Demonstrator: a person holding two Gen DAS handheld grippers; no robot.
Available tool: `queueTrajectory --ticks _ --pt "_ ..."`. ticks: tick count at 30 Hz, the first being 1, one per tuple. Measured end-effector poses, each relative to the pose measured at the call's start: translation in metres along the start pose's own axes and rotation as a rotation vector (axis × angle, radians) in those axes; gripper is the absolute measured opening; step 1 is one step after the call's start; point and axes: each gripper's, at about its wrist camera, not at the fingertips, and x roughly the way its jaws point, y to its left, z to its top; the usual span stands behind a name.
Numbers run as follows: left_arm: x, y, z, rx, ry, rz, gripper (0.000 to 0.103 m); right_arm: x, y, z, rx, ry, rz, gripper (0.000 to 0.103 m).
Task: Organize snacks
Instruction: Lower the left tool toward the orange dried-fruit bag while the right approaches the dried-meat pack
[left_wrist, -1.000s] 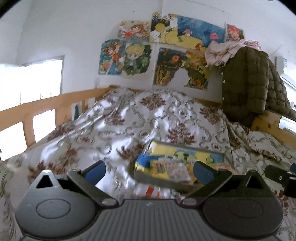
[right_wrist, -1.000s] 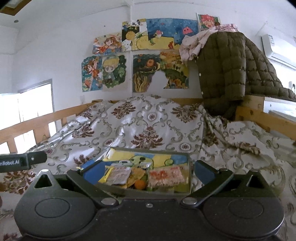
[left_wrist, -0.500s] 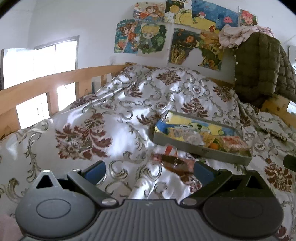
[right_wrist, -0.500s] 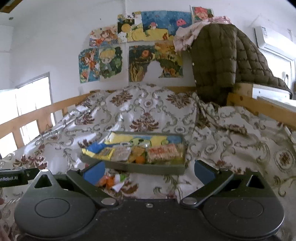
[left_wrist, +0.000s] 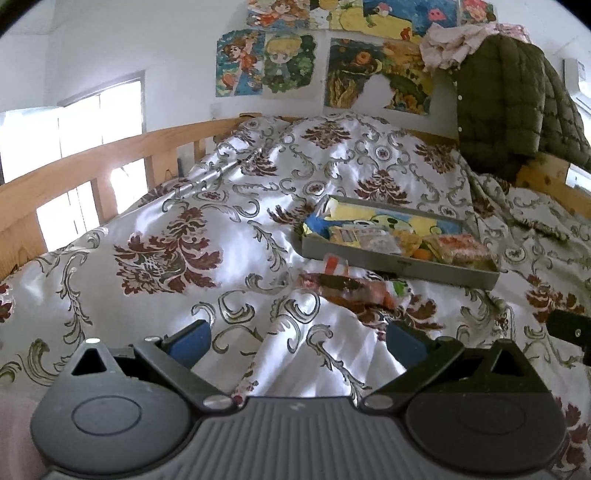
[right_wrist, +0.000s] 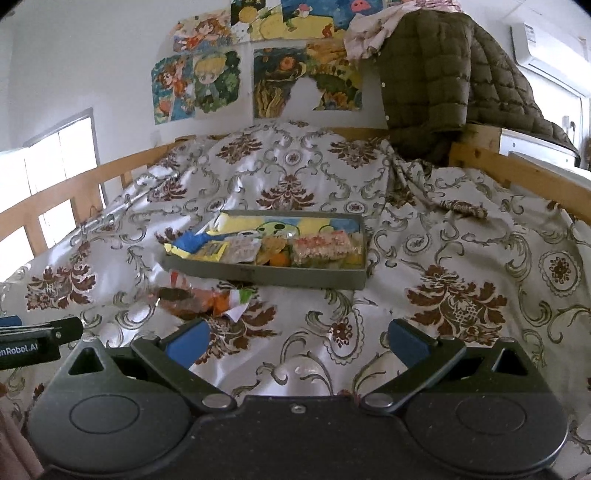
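Observation:
A grey tray (left_wrist: 402, 266) (right_wrist: 266, 275) holding several snack packets lies on the patterned bedspread. Loose snack packets (left_wrist: 354, 288) (right_wrist: 199, 297) lie on the bedspread just in front of the tray's left end. My left gripper (left_wrist: 297, 341) is open and empty, held back from the loose packets. My right gripper (right_wrist: 297, 341) is open and empty, held back from the tray. The left gripper's side shows at the left edge of the right wrist view (right_wrist: 29, 341).
A wooden bed rail (left_wrist: 74, 177) runs along the left. A dark quilted jacket (right_wrist: 436, 92) hangs over the headboard at the back right. Posters (right_wrist: 258, 62) cover the wall. Another rail (right_wrist: 517, 177) runs on the right.
Both grippers have pulled back from the tray and tilted down, so the tray looks farther off and the loose packets in front of it have come into view.

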Motion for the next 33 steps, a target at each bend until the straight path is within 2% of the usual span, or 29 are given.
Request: queueTrajectory --ticks 10,27,33 --pt "0.006 -0.001 0.000 0.004 0.029 0.010 0.103 0.011 0.002 -0.003 -0.008 0.061 0.008 0.102" --pt "0.016 0.002 0.004 -0.016 0.059 -0.004 0.103 0.027 0.007 0.000 -0.008 0.093 0.035 0.102" --pt "0.029 0.000 0.014 0.044 0.070 -0.024 0.103 0.038 0.012 0.004 -0.022 0.113 0.043 0.102"
